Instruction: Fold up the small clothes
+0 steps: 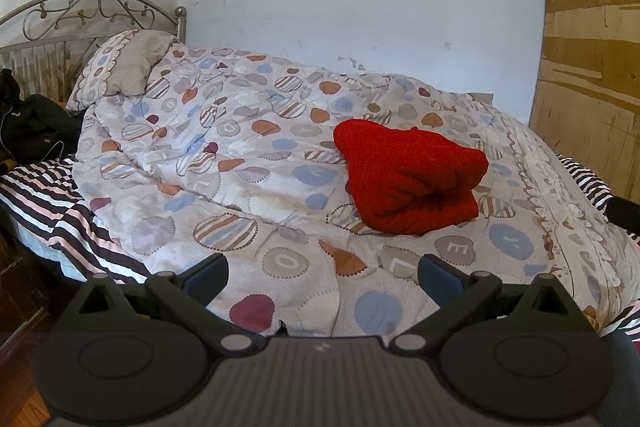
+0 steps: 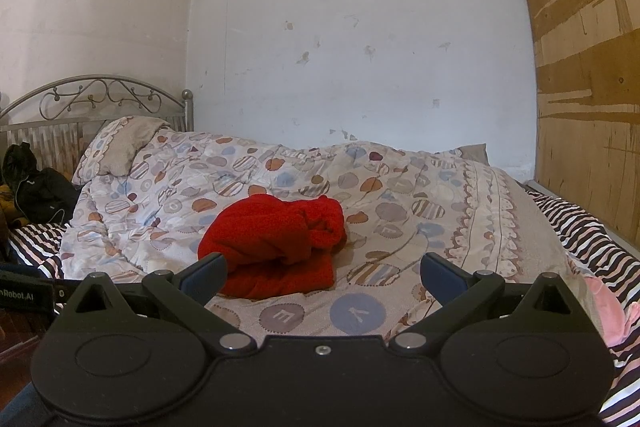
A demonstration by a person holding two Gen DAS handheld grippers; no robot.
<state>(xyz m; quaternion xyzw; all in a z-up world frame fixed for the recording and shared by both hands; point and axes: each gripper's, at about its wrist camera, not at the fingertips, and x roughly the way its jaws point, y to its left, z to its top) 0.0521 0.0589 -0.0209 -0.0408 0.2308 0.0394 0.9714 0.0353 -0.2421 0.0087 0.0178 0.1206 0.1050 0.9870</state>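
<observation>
While both jaws stand apart and empty, the left hand-held gripper [image 1: 323,277] and right hand-held gripper [image 2: 323,277] face the red garment [image 1: 408,175] bunched ahead on the quilt [image 1: 248,155]. Pinching quilt with fleece would likely drag the bedding.

Both your wrist cams look across the bed from its near edge, sharing the red garment [image 1: 408,175] ahead of the jaws.
</observation>
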